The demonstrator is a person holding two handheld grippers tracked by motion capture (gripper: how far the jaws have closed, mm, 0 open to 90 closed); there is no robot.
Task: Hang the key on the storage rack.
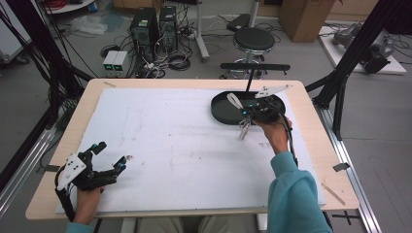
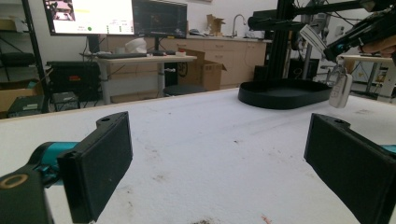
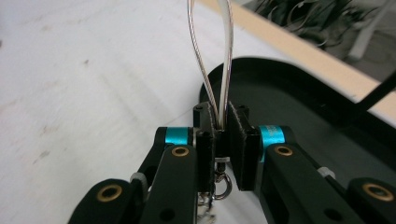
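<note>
- Right now the right gripper is clamped on a silvery metal keyring with a thin wire loop, pinching the loop's two strands between its pads, jaws all but closed.
- Seen from the high view, that gripper sits at about two o'clock on the white foam-covered table, right at the near edge of the black oval plastic tray.
- From the left gripper view, the keyring's small silver fob dangles below the pinch, hanging just in front of the tray and clear of the table surface.
- Down at eight o'clock, the left gripper rests on the foam, jaws spread wide and holding nothing, well apart from the action.
- Judging by the hold, the work in hand looks like carrying the keyring over to or away from the tray; which way cannot be told.
- Risk one: the grip is on thin, slick wire, so a quick swing could let the strands slide through the pads and drop the ring.
- Risk two: the dangling fob hangs low, and a low pass over the tray's raised rim could snag it and tug the loop loose.
- Risk three: a release at the tray's edge could leave the fob half in, half out.
</note>
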